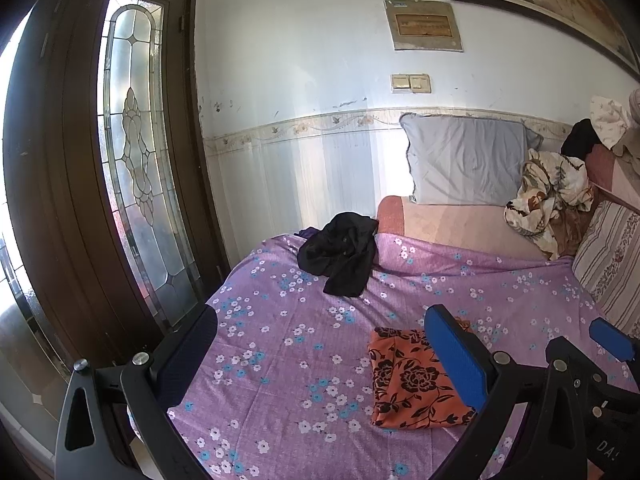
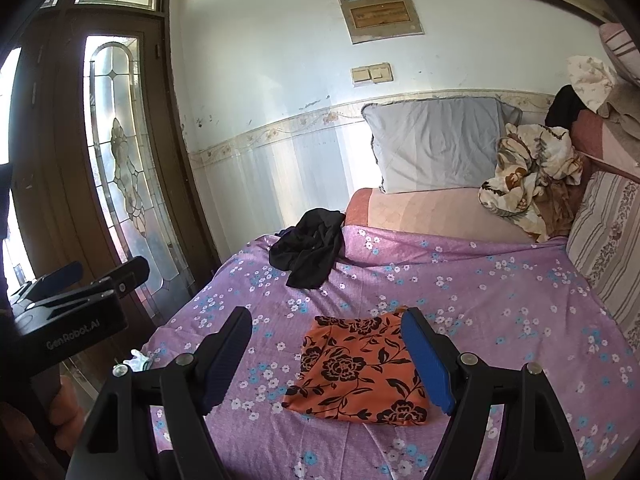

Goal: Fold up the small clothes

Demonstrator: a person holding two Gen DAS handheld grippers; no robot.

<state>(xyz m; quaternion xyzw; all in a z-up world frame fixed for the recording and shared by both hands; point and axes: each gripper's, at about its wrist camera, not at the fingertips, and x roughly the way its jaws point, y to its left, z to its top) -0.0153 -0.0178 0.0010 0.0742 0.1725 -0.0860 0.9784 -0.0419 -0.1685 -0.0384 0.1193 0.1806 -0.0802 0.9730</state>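
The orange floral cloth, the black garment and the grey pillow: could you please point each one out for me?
orange floral cloth [image 2: 356, 372], right wrist view, middle of the folded piece.
black garment [image 2: 308, 248], right wrist view, centre of the crumpled heap.
grey pillow [image 1: 464, 160], left wrist view, middle of its front face.

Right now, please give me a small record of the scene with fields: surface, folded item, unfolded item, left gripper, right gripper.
surface: bed with purple flowered sheet
folded item: orange cloth, flat on the sheet, near the grippers
unfolded item: black garment, crumpled, farther back near the door side
left gripper: open, empty, above the sheet
right gripper: open, empty; the orange cloth lies beyond it, not gripped
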